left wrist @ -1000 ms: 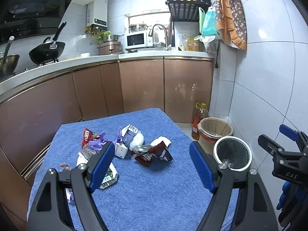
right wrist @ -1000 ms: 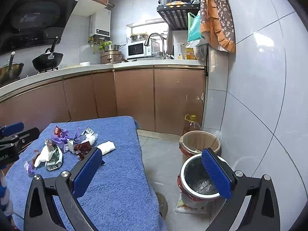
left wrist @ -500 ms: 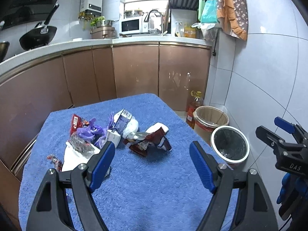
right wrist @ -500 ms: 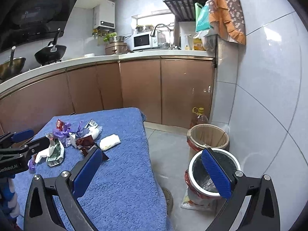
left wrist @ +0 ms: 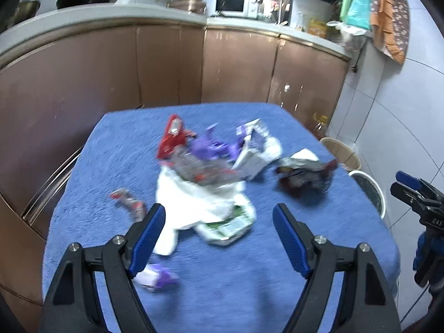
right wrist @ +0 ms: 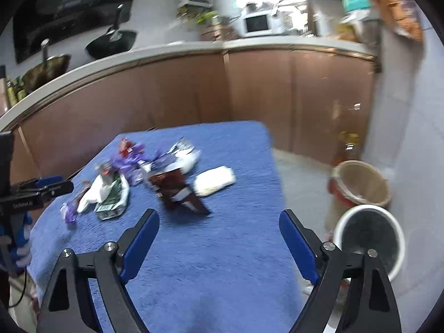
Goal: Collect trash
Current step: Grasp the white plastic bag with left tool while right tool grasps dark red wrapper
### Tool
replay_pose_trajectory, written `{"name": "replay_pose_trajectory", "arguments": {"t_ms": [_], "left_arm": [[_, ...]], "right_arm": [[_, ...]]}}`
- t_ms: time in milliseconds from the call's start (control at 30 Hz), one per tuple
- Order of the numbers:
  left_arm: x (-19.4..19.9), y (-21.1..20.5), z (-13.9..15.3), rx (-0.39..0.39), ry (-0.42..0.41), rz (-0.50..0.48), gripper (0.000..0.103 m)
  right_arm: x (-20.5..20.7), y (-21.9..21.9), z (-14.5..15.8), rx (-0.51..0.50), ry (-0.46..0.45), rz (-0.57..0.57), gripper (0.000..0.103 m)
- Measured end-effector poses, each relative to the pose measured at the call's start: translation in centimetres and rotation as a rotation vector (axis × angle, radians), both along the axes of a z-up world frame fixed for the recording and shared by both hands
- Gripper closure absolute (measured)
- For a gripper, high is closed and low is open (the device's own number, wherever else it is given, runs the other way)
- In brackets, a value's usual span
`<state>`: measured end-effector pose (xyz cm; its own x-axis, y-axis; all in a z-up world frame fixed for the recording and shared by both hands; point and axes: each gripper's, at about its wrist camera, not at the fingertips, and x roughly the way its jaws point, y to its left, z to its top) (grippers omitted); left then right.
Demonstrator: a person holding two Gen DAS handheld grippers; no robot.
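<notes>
Blue towelling covers your table (left wrist: pixel 249 291), with the trash (left wrist: pixel 211 172) heaped mid-table towards its left edge. Your left gripper (left wrist: pixel 219 230) and right gripper (right wrist: pixel 219 236) both gape wide, holding nothing, above the near edge.

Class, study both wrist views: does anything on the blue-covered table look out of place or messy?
Yes. Crumpled wrappers lie strewn over the blue cloth, though a white bin and a tan basket stand on the floor beside it. Both grippers' jaws are open and empty.
</notes>
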<state>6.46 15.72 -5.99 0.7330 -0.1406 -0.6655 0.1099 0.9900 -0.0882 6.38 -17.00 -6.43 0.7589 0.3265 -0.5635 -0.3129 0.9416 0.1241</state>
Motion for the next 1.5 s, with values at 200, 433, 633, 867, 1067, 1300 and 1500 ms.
{"name": "replay_pose_trajectory", "arguments": {"t_ms": [200,433,633,867,1067,1300,1500], "left_arm": [[3.0,3.6,-1.5,-0.002,0.110,-0.078,0.025],[8.2,4.5,-3.5,0.000,0.230,-0.170,0.025],[11.5,4.4,-5.7,0.004,0.353,-0.238,0.025],[11.8,4.5,-6.5,-0.027,0.409,-0.262,0.058],[10.9,4.4,-6.4,-0.033,0.400,-0.249,0.090],[8.5,5.0,-3.5,-0.045,0.308,-0.201,0.093],[5.6,5.8,-1.2,-0.053,0.245,-0.168,0.093]], "right_arm": [[3.7,3.8,-1.9,-0.025,0.035,0.144,0.016],[7.2,5.9,-3.3,-0.063,0.061,0.209,0.016],[9.5,6.7,-4.5,-0.085,0.085,0.244,0.016],[11.1,7.4,-5.1,-0.080,0.105,0.279,0.044],[11.7,8.3,-5.5,-0.087,0.121,0.303,0.073],[9.8,8.2,-3.8,-0.068,0.095,0.315,0.075],[7.3,7.9,-1.9,-0.058,0.063,0.306,0.075]]}}
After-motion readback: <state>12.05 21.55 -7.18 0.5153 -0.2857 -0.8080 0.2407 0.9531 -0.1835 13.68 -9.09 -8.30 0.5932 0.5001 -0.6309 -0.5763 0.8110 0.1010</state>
